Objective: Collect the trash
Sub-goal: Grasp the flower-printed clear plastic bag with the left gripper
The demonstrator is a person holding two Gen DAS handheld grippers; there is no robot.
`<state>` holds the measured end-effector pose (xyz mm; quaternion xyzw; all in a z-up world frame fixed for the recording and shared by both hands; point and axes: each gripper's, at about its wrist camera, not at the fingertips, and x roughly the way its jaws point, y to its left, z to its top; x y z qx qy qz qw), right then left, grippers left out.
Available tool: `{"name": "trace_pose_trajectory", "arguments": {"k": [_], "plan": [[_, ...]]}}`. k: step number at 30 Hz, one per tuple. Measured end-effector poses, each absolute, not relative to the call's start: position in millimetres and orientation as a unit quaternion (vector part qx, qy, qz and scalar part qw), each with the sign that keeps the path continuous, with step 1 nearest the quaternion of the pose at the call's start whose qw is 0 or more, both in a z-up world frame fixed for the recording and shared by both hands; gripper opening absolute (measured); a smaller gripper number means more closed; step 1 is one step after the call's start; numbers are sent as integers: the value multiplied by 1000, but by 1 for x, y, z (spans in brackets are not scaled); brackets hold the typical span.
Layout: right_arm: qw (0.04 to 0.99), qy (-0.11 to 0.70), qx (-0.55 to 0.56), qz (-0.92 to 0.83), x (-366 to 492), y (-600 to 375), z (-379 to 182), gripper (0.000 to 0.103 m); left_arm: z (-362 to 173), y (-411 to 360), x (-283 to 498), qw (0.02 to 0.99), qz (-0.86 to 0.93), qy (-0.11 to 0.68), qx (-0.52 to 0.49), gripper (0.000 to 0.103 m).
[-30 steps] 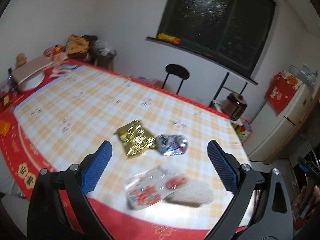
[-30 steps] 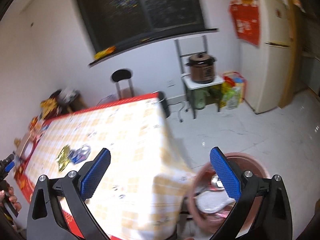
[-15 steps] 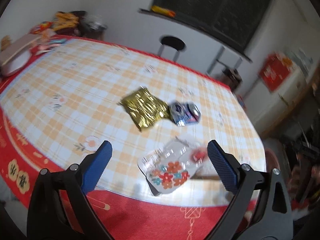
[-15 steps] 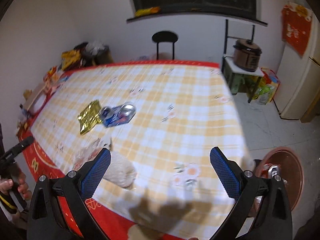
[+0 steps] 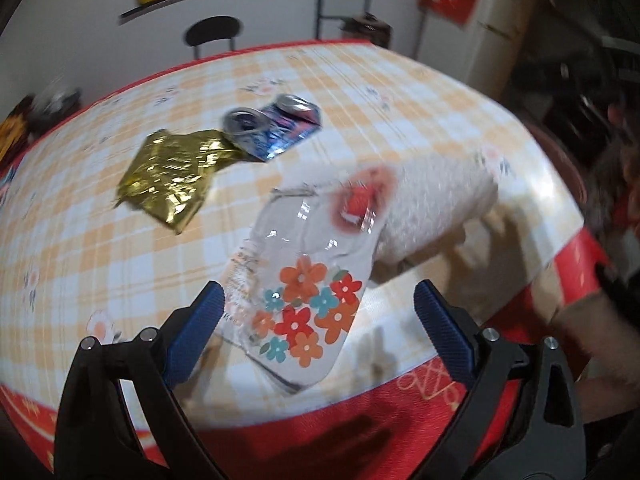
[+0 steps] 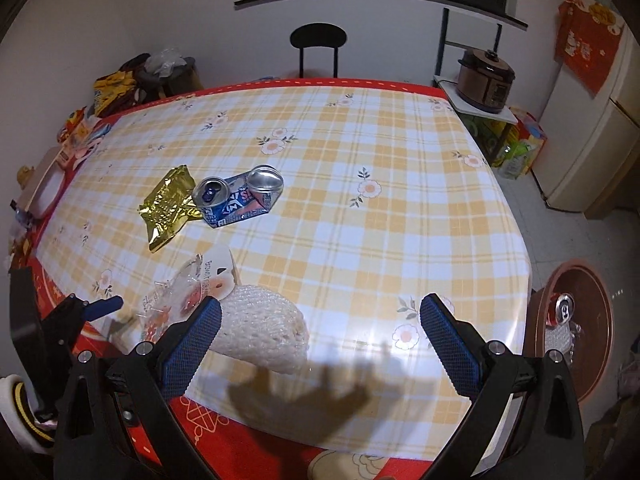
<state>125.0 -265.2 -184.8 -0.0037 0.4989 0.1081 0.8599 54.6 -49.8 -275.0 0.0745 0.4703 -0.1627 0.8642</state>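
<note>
On the checked tablecloth (image 6: 380, 216) lie a gold foil wrapper (image 5: 174, 172) (image 6: 168, 206), a crushed blue can (image 5: 274, 128) (image 6: 236, 196), a clear plastic flower-print package (image 5: 304, 296) (image 6: 176, 300) and a white foam wrap (image 5: 432, 212) (image 6: 260, 332). My left gripper (image 5: 318, 332) is open, its fingers either side of the flower package near the table's front edge. My right gripper (image 6: 318, 344) is open and empty, just above the foam wrap. The left gripper also shows in the right wrist view (image 6: 96, 308).
A brown round bin (image 6: 572, 332) with a red can (image 6: 560, 312) inside stands on the floor right of the table. A black chair (image 6: 318, 46) is behind the table. Clutter (image 6: 80, 132) sits at the far left corner. A fridge (image 6: 592, 140) stands right.
My left gripper moved forward and down, close over the flower package. My right gripper swung from the bin back over the table to the foam wrap.
</note>
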Motion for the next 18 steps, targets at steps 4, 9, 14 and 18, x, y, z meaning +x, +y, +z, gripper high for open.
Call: {"name": "trace_pose_trajectory", "arguments": {"k": [4, 9, 14, 18], "plan": [[860, 504, 12, 80, 120, -270, -191, 98, -286, -57, 63, 855, -176, 474, 119, 91], [860, 507, 30, 52, 114, -274, -199, 98, -297, -59, 70, 838, -194, 484, 162, 72], [856, 514, 35, 42, 109, -270, -207, 98, -286, -45, 72, 840, -224, 473, 141, 42], [853, 520, 28, 39, 110, -265, -212, 98, -267, -28, 78, 850, -233, 461, 103, 31]]}}
